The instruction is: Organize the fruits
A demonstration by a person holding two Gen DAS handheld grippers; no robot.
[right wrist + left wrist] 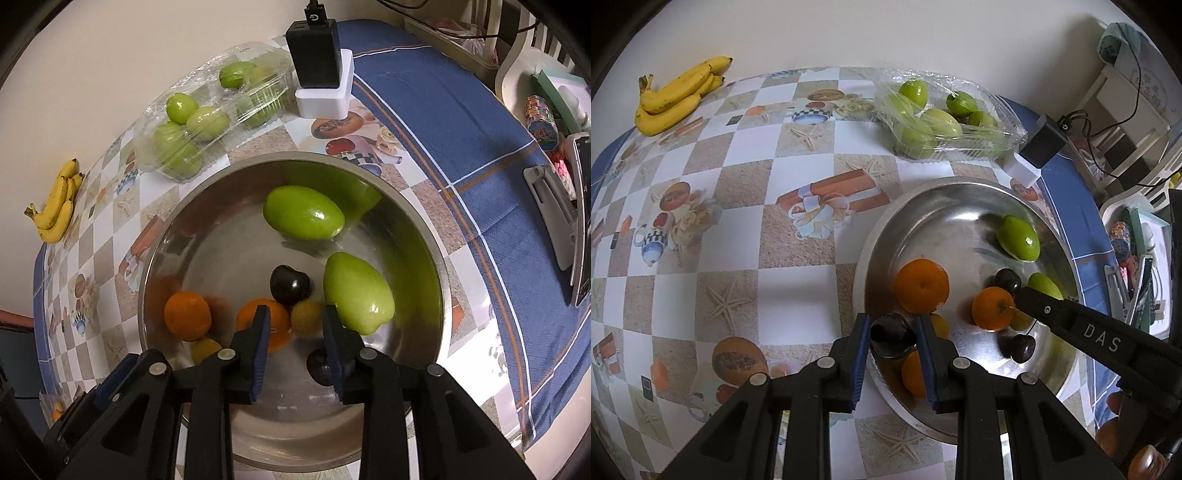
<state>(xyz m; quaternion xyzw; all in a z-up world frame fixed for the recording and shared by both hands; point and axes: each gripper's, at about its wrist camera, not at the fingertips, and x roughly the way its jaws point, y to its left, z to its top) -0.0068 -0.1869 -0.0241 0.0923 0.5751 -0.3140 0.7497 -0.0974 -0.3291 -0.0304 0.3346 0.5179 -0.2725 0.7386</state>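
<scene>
Stainless steel gleams from the round bowl (441,288) that sits on the desk (798,155), which is covered by a checkered cloth printed with teapots and starfish. Inside the bowl lie two large green fruits (304,212), one toward the far wall and one on the right side, along with several oranges (187,315), small yellowish fruits (306,317) and dark cherries (290,284). The left gripper (893,334) hangs at the bowl's near-left rim with its fingers (860,343) closed on a dark cherry (892,338), which sits between the blue pads. The right gripper (295,325) reaches in over the bowl's middle; its fingers (260,332) stand apart with nothing between them, the left one in front of an orange and the right one in front of another dark cherry (319,365) lying low in the bowl. In the left wrist view, one black finger of the right gripper comes in from the right side, its tip just beside an orange (993,308) and a stemmed cherry. Beyond the bowl, a clear plastic tray (960,147) holds more green fruits, and a bunch of bananas (676,96) lies well apart at the far-left edge of the desk. A black charger on a white block (321,96) stands near the tray.
</scene>
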